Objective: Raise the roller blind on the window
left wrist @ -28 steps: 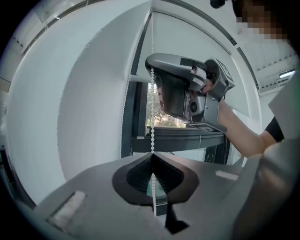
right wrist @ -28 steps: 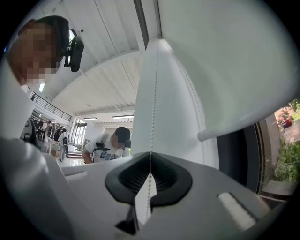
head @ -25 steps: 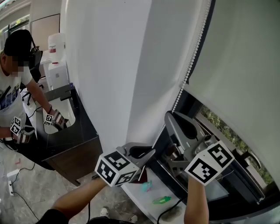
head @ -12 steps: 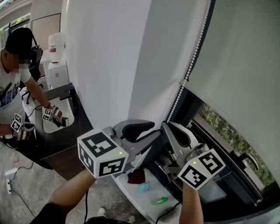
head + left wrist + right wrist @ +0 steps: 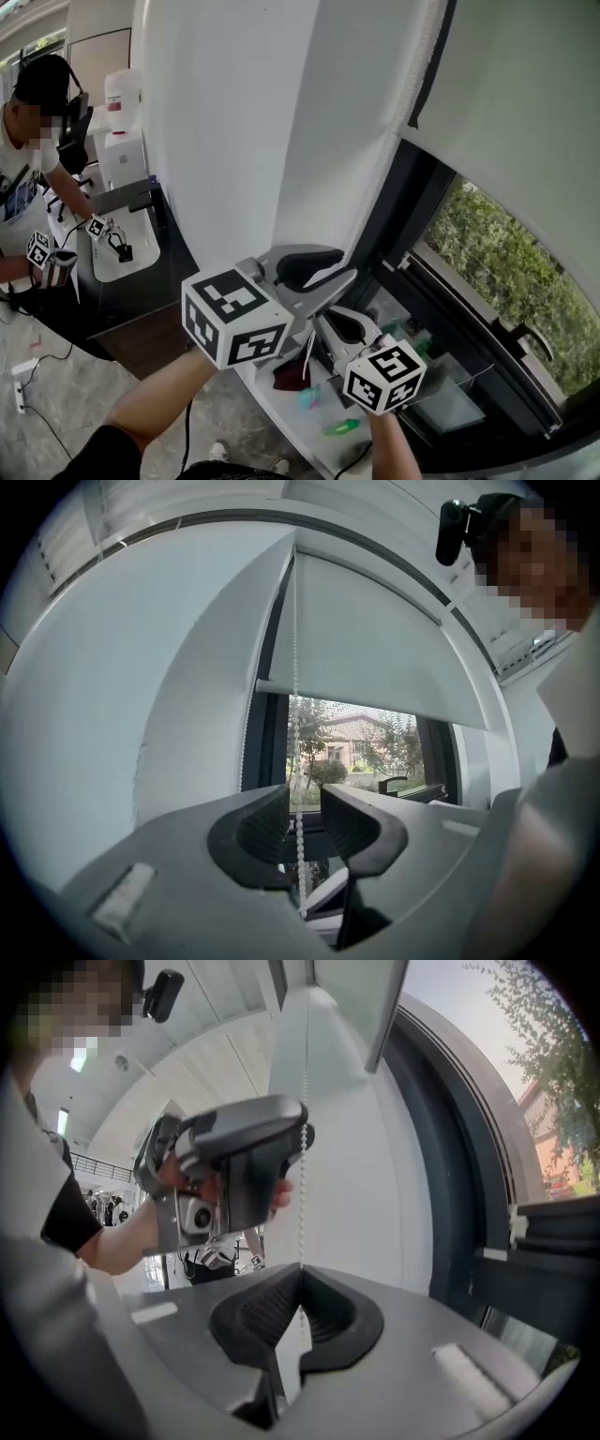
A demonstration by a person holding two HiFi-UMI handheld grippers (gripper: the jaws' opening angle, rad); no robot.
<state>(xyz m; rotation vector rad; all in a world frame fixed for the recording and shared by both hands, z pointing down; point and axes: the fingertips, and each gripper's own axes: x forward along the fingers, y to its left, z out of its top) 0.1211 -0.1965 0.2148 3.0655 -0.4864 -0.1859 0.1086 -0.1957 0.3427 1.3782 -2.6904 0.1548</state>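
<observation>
White wall (image 5: pixel 234 122), dark-framed window (image 5: pixel 412 234) w/ trees (image 5: pixel 511 258) outside, grey floor (image 5: pixel 84 403), daylight.

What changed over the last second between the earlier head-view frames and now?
The left claw rose and its jaws have just been opening; the bead chain now hangs free between them. The right claw, shut on the chain, dropped, and the roller blind hem went up, baring more window. The green item on the sill stayed put.
</observation>
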